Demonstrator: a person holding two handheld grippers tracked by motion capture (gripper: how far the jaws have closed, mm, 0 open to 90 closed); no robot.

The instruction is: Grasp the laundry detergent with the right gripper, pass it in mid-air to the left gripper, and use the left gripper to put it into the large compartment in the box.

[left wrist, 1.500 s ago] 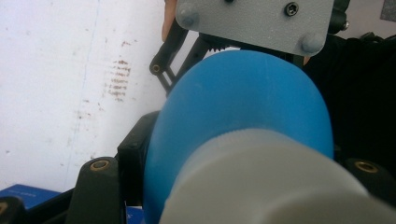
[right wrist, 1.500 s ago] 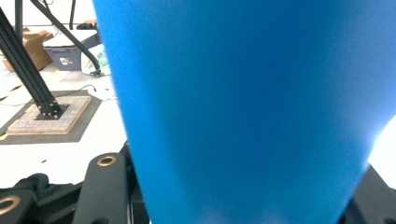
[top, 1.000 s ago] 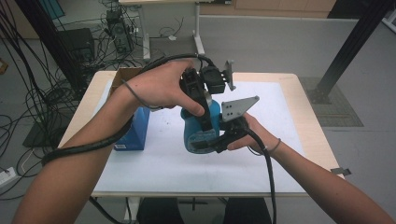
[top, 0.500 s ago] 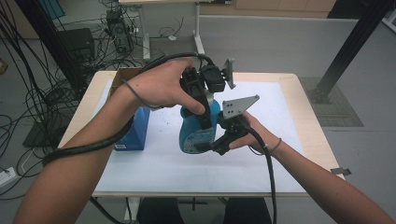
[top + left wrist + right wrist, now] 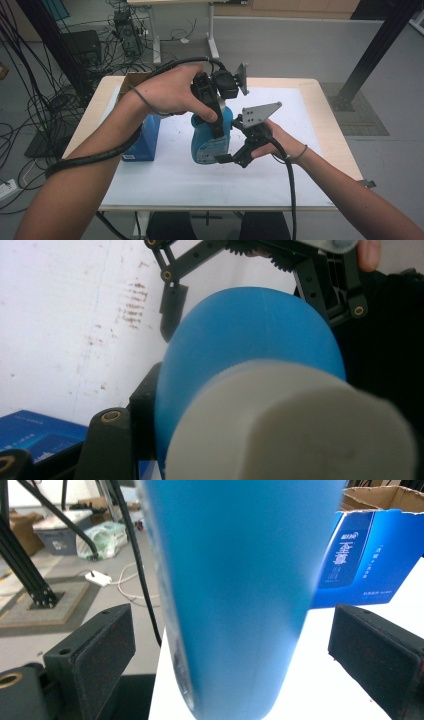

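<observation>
The blue bottle stands mid-table between my right gripper's spread jaws, neither pad touching it. My left gripper sits over its top; I cannot tell its grip. The left gripper view shows the white cap. Behind stands a blue box.

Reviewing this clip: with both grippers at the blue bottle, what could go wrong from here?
1. The right gripper has its fingers spread on either side of the blue bottle with gaps showing; the bottle could tip or slip if released now.
2. The left gripper is at the white cap; twisting it might spin the unclamped bottle.
3. A tipped bottle could hit the blue box beside it.
</observation>
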